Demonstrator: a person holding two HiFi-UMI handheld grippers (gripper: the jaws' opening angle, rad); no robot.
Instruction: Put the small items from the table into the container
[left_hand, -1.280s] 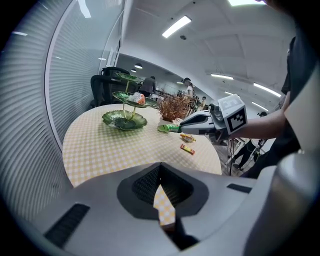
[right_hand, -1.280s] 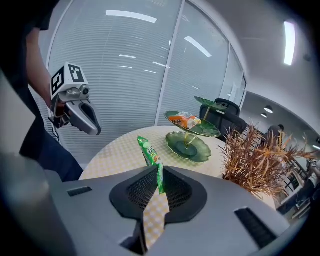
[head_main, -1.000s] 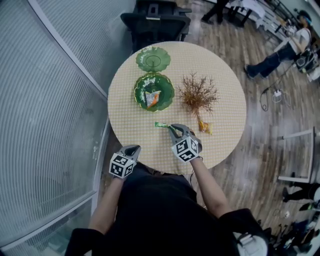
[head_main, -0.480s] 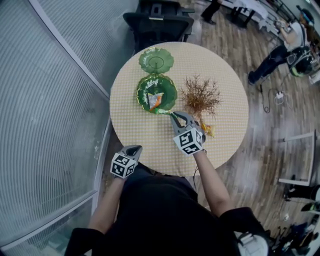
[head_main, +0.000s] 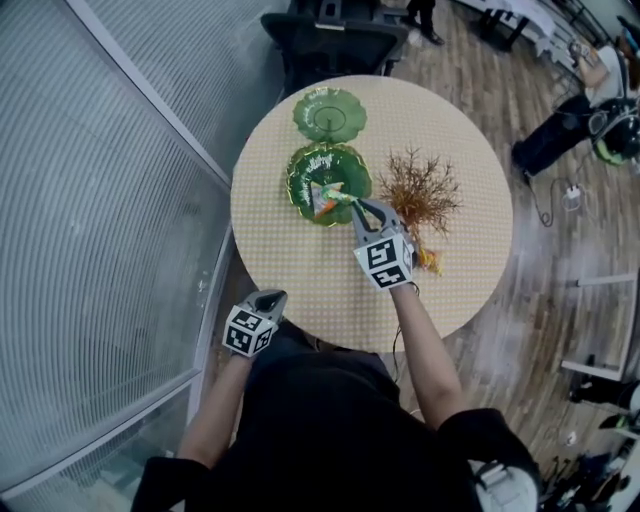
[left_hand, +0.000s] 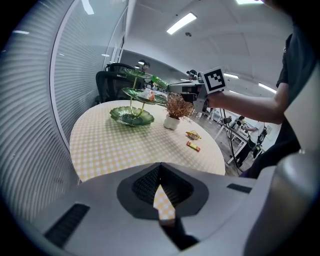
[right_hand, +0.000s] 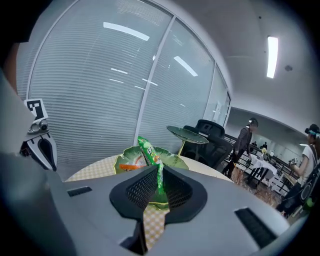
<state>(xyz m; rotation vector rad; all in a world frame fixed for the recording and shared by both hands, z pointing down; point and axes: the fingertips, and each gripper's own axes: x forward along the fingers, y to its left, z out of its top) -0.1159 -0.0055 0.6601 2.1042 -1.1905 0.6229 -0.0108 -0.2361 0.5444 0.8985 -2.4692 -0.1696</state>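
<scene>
Green dish (right_hand: 176, 159) just past right gripper (right_hand: 159, 175), plant (head_main: 420, 190) beside; jaws clenched on packet (right_hand: 149, 149). Left gripper (left_hand: 160, 172) tilted down, jaws clenched, empty.

Layout on the table (head_main: 300, 270).
The tiered stand (head_main: 300, 172) stood left of the plant (head_main: 420, 190); a packet (head_main: 430, 262) lay just before the plant.

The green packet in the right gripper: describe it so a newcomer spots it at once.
On the round checkered table, find the green leaf-shaped dish holding an orange-and-white packet. At its rim the right gripper pinches a slim green packet, the only green one and the only one held off the table.
</scene>
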